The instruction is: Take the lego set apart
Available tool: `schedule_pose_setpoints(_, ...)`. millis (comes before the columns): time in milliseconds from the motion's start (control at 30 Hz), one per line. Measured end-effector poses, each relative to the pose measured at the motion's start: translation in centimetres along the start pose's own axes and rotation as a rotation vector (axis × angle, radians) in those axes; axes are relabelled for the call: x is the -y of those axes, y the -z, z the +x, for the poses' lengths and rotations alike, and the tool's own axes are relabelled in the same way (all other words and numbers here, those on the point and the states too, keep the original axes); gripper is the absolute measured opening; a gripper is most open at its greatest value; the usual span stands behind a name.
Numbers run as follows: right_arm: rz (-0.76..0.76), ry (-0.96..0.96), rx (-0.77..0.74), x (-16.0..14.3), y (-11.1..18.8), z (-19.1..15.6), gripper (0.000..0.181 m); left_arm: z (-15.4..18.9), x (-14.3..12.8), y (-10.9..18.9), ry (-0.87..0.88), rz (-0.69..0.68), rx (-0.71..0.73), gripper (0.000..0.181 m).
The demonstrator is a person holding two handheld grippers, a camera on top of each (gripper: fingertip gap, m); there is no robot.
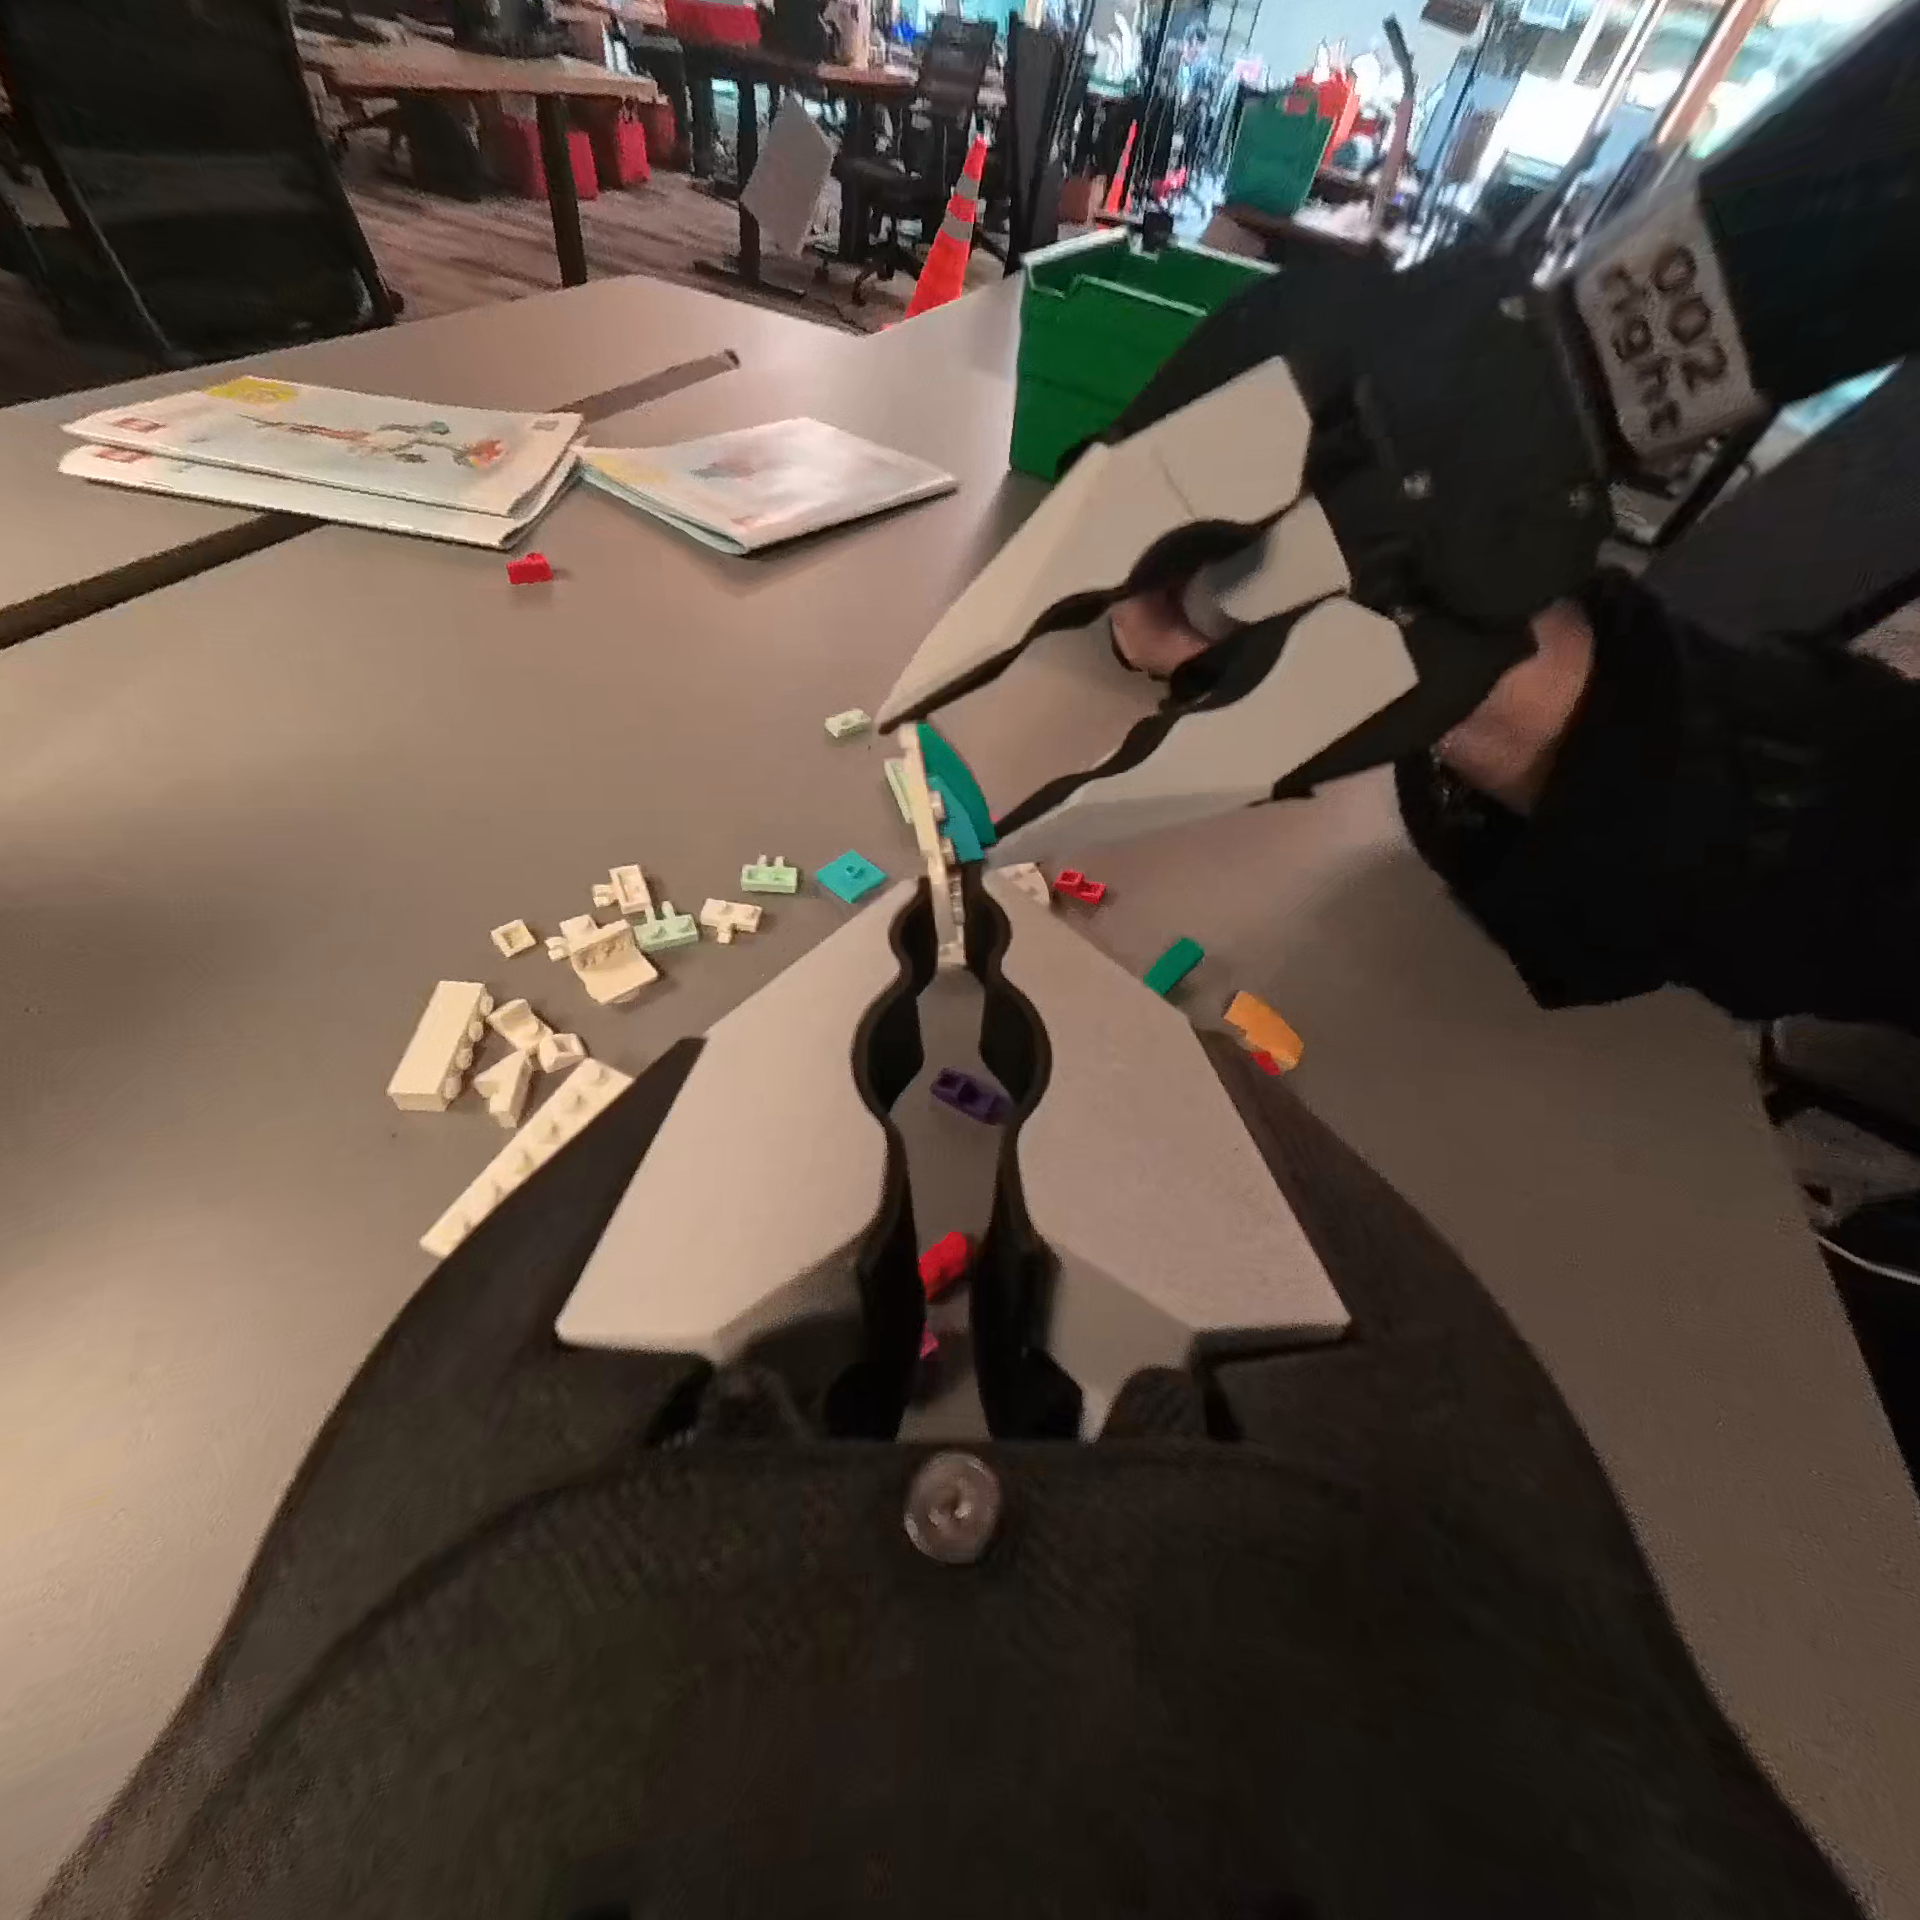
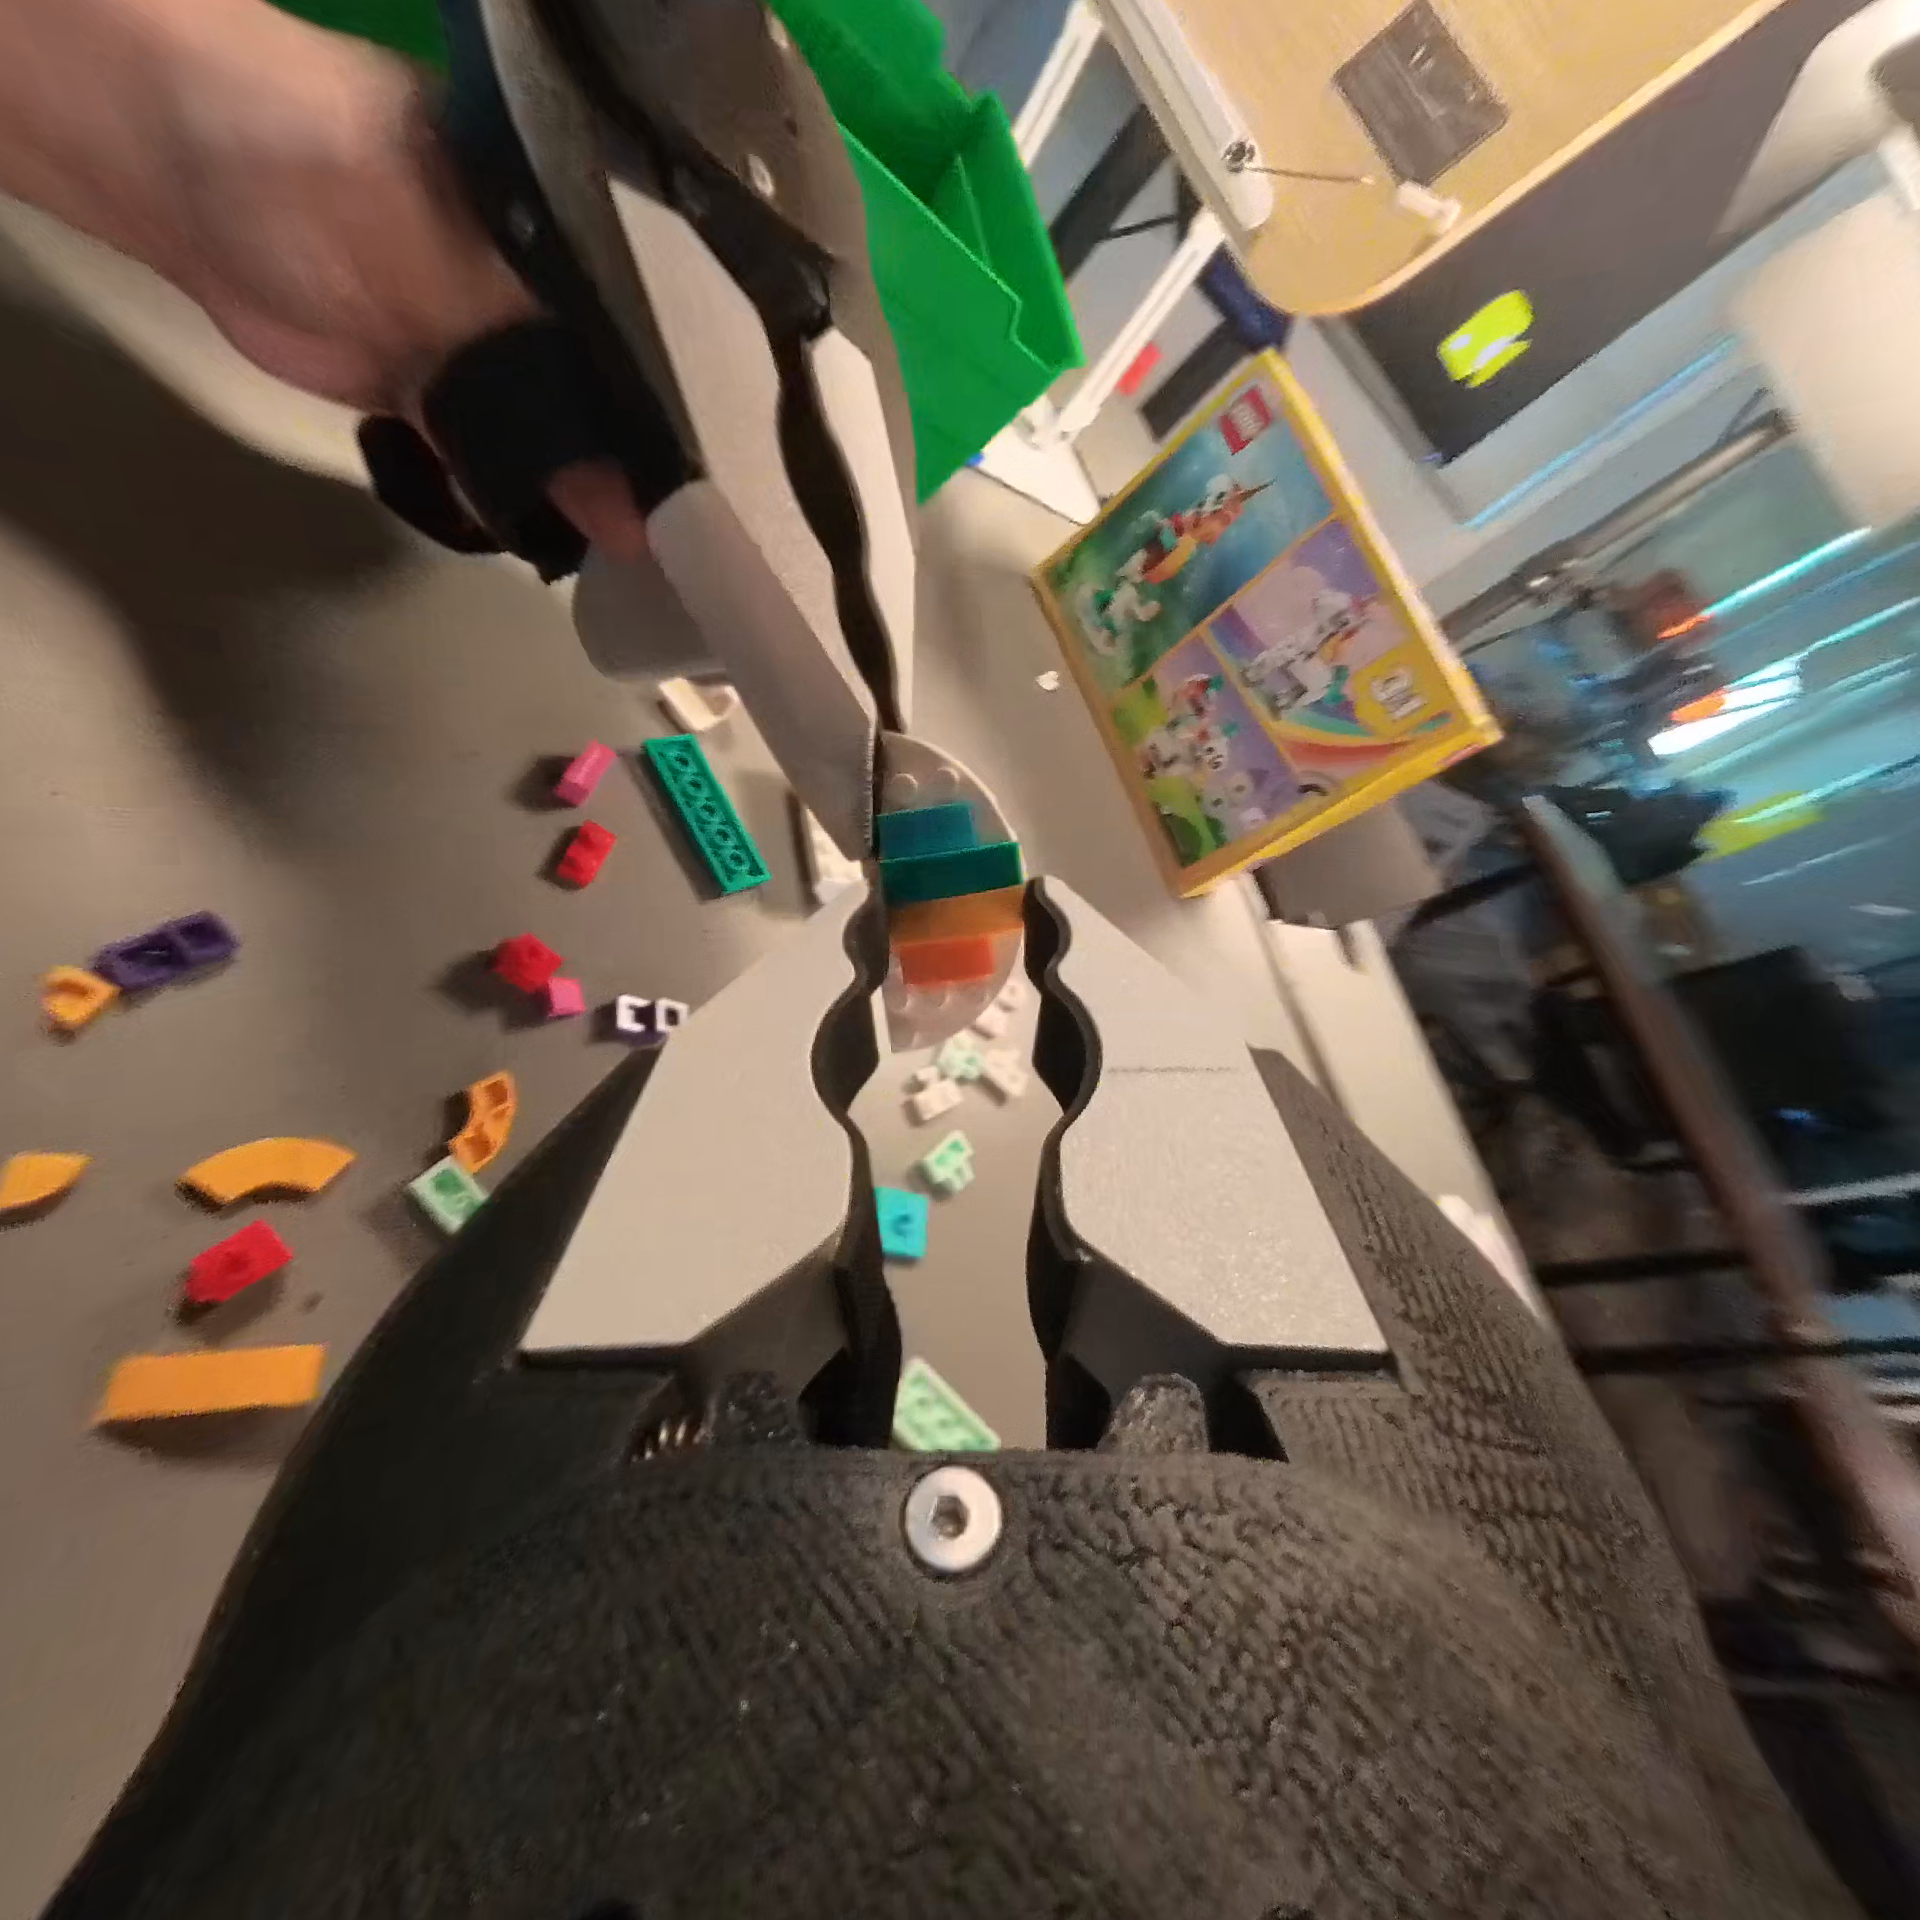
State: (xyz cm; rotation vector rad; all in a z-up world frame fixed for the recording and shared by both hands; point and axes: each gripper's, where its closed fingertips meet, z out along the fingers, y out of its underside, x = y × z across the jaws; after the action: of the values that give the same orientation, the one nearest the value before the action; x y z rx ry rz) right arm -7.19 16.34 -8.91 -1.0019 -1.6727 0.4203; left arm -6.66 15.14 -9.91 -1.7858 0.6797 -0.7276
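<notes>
A small lego assembly (image 1: 954, 821), a white rounded plate with teal and orange bricks stacked on it, is held in the air above the grey table (image 1: 312, 779). My left gripper (image 1: 945, 899) is shut on the plate's edge. My right gripper (image 1: 940, 777) comes in from the upper right, its fingers closed around the brick stack. In the right wrist view the assembly (image 2: 951, 862) sits between the right gripper's (image 2: 954, 894) fingers, which touch both sides of the orange bricks. The left gripper (image 2: 881, 748) pinches the plate's top edge from above.
Loose white and mint pieces (image 1: 520, 1039) lie left of the grippers, and coloured pieces (image 2: 260, 1164) and a teal plate (image 2: 707, 810) lie under them. Instruction booklets (image 1: 332, 457) lie at the back, beside a green bin (image 1: 1101, 343). The lego box (image 2: 1247, 644) lies at the table's edge. The tips of both grippers are at nearly the same place.
</notes>
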Motion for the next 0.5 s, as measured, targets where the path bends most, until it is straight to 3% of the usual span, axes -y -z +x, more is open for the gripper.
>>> schedule_pose_setpoints(267, 0.037, -0.332, 0.328, -2.3, 0.5, -2.5, 0.025, 1.5, -2.4, -1.3, 0.049, -0.114, -0.118, 0.004)
schedule_pose_setpoints(500, 0.117, -0.481, 0.483, -2.4, 1.1, -3.4, 0.025, 2.4, -2.7, -1.5, 0.147, -0.126, -0.213, 0.005)
